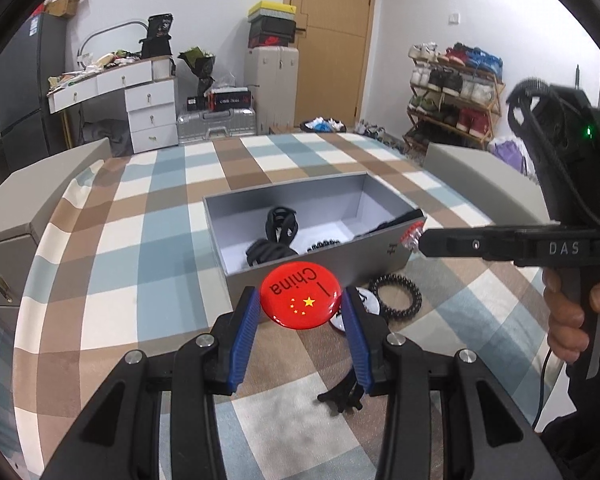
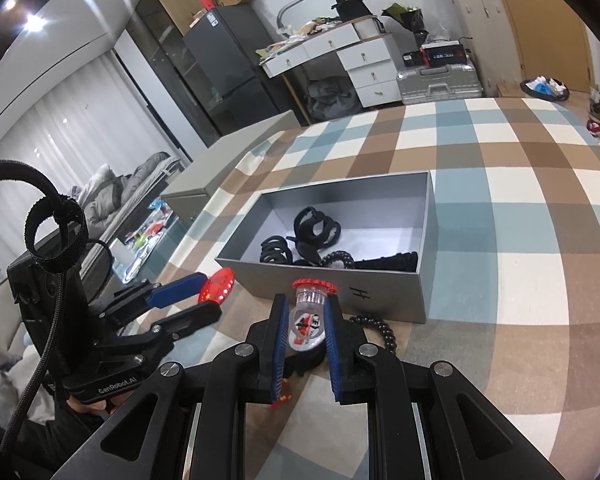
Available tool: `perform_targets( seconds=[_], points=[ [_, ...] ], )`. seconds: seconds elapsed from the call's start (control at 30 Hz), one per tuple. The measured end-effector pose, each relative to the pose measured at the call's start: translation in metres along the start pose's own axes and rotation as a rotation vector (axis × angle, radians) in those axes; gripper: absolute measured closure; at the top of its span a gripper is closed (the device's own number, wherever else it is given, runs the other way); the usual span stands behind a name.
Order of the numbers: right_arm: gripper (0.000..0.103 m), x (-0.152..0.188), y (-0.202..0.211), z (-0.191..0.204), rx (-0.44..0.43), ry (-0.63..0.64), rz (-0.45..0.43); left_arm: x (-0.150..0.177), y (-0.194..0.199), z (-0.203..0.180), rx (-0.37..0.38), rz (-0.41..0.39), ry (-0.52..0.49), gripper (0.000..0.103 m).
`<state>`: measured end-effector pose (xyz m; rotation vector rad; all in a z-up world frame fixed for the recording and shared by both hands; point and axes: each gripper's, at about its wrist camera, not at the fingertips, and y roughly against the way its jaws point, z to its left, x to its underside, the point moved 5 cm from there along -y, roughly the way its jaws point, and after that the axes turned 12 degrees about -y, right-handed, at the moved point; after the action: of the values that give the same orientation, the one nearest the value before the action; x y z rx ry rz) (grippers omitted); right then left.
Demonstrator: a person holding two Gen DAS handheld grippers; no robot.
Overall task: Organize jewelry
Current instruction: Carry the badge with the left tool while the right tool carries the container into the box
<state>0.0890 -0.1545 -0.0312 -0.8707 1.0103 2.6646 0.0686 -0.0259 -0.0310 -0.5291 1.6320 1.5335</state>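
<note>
A round red badge point(image 1: 302, 298) with yellow stars and the word China sits between the blue pads of my left gripper point(image 1: 302, 300), which is shut on it just before the grey box point(image 1: 332, 270). In the right wrist view that badge point(image 2: 217, 285) shows edge-on in the left gripper point(image 2: 213, 295). My right gripper point(image 2: 306, 305) is shut on a small clear trinket point(image 2: 309, 312) with a red toothed rim, close to the box's front wall point(image 2: 396, 296). From the left it shows at the box's right corner as the right gripper point(image 1: 418, 240). The box holds several black hair ties and clips.
On the checked cloth in front of the box lie a black spiral hair tie point(image 1: 396, 298), a white badge point(image 1: 366, 302) and a black claw clip point(image 1: 340, 394). A person's hand point(image 1: 568, 320) grips the right handle. Grey furniture flanks the table on both sides.
</note>
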Motion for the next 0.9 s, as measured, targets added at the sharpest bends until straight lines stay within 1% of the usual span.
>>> perform_targets(
  seconds=[0.2, 0.37, 0.43, 0.77, 0.9],
  points=[
    [0.086, -0.004, 0.003, -0.005, -0.014, -0.041, -0.015, -0.003, 0.001, 0.008, -0.017, -0.032, 0.046, 0.067],
    [0.086, -0.007, 0.007, -0.005, -0.02, -0.049, -0.038, -0.009, -0.001, 0.016, -0.031, -0.053, 0.075, 0.067],
    [0.086, -0.01, 0.01, -0.005, -0.025, -0.056, -0.054, -0.011, -0.003, 0.019, -0.048, -0.06, 0.078, 0.067],
    [0.086, -0.028, 0.008, -0.01, -0.042, -0.113, -0.104, -0.017, -0.013, 0.029, -0.072, -0.06, 0.078, 0.067],
    [0.086, -0.037, -0.001, -0.013, -0.034, -0.144, -0.085, -0.022, -0.018, 0.03, -0.072, -0.064, 0.076, 0.067]
  ],
)
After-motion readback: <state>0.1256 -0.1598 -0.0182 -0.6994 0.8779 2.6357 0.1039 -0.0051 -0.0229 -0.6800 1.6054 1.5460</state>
